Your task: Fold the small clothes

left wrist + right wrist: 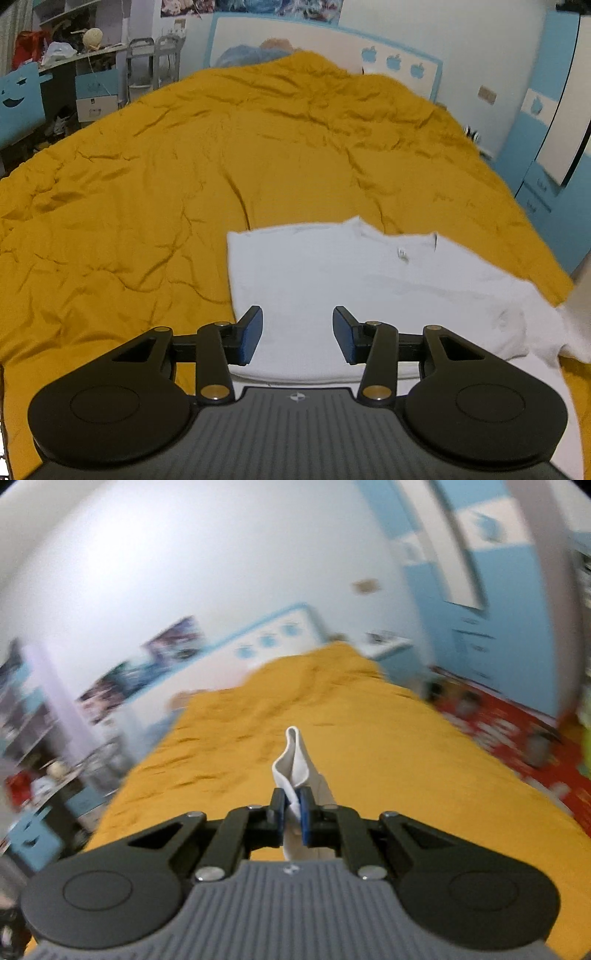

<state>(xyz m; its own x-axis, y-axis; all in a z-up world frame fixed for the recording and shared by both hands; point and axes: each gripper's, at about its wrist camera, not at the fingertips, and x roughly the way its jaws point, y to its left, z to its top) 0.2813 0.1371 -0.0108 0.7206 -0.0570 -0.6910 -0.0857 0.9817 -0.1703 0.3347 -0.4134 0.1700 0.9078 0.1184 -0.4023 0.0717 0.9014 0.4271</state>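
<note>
The right hand-held gripper (291, 812) pinches only a narrow bunched edge of the white shirt (362, 288), so the main risk is the cloth slipping out of the blue pads (305, 818) mid-fold; the right wrist view is smeared with motion blur, and a fast swing could jerk the fabric free or drag the whole garment across the yellow bedspread (147, 177); nothing pins the shirt down, so the partly folded left side could come undone.

The left hand-held gripper (297, 334) hovers over the near hem of the shirt with its jaws about half apart, 2 blue pads clear of the cloth and holding nothing; the right one is clamped almost fully closed on a fold of white fabric (293, 764) that stands up between its fingers.

The shirt lies on the bed, collar away from the left camera, its right sleeve trailing towards the bed's edge.
</note>
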